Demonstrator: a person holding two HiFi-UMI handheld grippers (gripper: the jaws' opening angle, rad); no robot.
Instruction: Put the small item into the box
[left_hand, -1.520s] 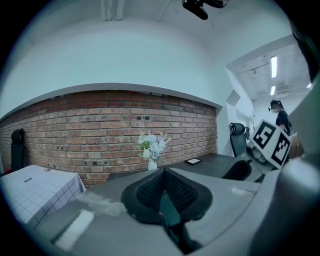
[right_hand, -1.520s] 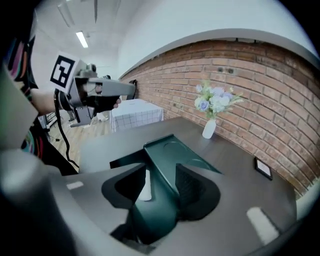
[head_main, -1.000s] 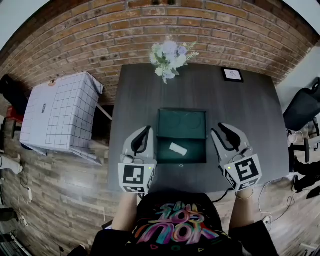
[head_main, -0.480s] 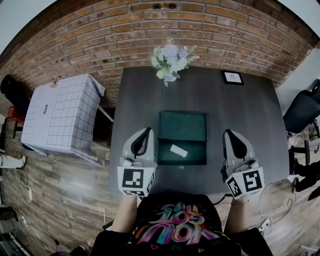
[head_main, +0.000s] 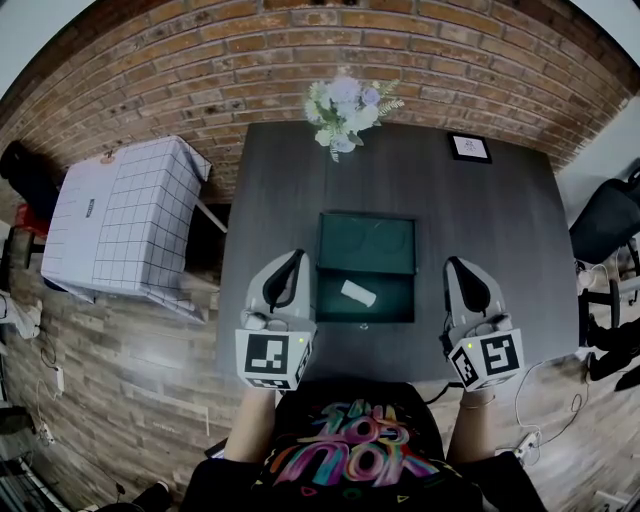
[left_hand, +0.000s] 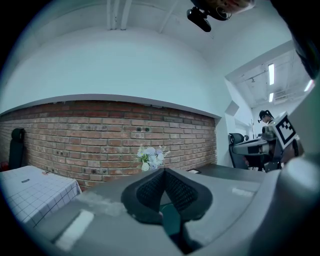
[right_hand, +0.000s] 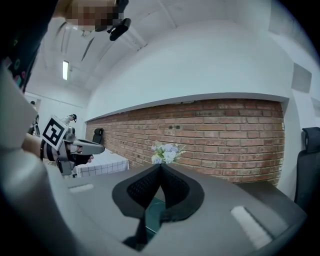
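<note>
A dark green box (head_main: 365, 270) lies open in the middle of the dark table (head_main: 500, 230), its lid flat at the far side. A small white item (head_main: 357, 293) rests inside the near compartment. My left gripper (head_main: 297, 256) hovers just left of the box, jaws shut with nothing between them. My right gripper (head_main: 450, 262) hovers to the right of the box, also shut and empty. In the left gripper view the left gripper (left_hand: 164, 171) has its tips meeting; in the right gripper view the right gripper (right_hand: 160, 166) likewise, with a strip of green box (right_hand: 152, 212) below.
A vase of pale flowers (head_main: 343, 110) stands at the table's far edge against the brick wall. A small framed picture (head_main: 469, 147) sits at the far right corner. A checked-cloth table (head_main: 120, 215) stands to the left, a dark chair (head_main: 605, 220) to the right.
My right gripper closed its jaws and shifted right, away from the box. The left gripper stayed put, and the white item remains in the box.
</note>
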